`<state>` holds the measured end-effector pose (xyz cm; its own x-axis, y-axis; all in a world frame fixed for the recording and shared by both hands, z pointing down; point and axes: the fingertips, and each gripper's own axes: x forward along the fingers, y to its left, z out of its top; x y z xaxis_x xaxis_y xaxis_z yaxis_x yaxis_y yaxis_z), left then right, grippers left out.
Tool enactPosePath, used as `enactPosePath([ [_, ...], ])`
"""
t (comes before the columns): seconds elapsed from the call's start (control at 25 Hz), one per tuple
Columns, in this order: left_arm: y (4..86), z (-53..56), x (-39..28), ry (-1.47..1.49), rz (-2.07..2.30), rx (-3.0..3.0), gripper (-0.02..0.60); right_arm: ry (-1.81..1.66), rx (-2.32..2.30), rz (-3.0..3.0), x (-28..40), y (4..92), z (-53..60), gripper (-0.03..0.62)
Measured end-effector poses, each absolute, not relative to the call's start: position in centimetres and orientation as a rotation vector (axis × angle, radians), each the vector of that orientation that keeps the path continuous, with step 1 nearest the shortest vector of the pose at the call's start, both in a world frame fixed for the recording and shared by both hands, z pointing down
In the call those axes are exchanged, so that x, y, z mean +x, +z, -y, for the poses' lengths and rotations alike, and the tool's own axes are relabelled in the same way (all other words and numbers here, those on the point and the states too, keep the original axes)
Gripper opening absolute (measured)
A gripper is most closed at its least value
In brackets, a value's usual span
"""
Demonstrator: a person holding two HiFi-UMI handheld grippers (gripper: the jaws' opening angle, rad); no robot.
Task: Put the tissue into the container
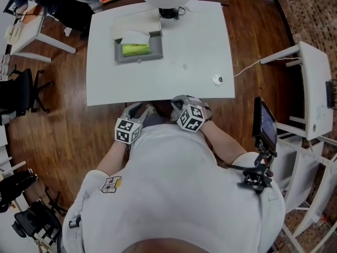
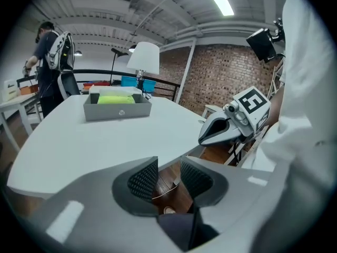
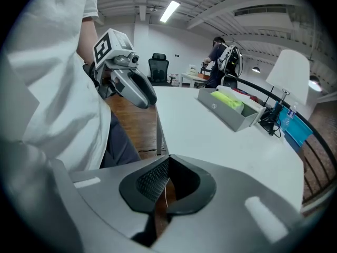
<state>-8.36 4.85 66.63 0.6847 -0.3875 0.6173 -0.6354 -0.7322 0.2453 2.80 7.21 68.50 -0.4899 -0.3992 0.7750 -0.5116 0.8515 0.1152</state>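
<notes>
In the head view, the grey container [image 1: 138, 54] stands on the far left part of the white worktop [image 1: 184, 51]. A white tissue [image 1: 134, 37] lies at its far end, next to a green pack [image 1: 136, 49] that fills the rest of it. No other loose tissue shows on the worktop. The left gripper [image 1: 136, 110] and the right gripper [image 1: 181, 103] are side by side at the near edge, close to the person's body and well apart from the container.

In the left gripper view, the jaws stand a little apart. Only the floor shows through the gap, so this gripper carries nothing. The container sits far across the worktop.

In the right gripper view, the jaws are pressed together with nothing between them. The container is to the far right.

Judging from this, the tissue is probably already in the container. With both grippers empty and well away from it, little or nothing seems left to do.
</notes>
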Motion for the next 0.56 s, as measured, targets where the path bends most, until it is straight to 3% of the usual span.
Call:
enactPosePath([
  [0.56, 65.4, -4.2, -9.9, 0.797, 0.695, 2.507, 0.133, 0.136, 0.703, 2.128, 0.8, 67.1, -4.7, 0.0],
])
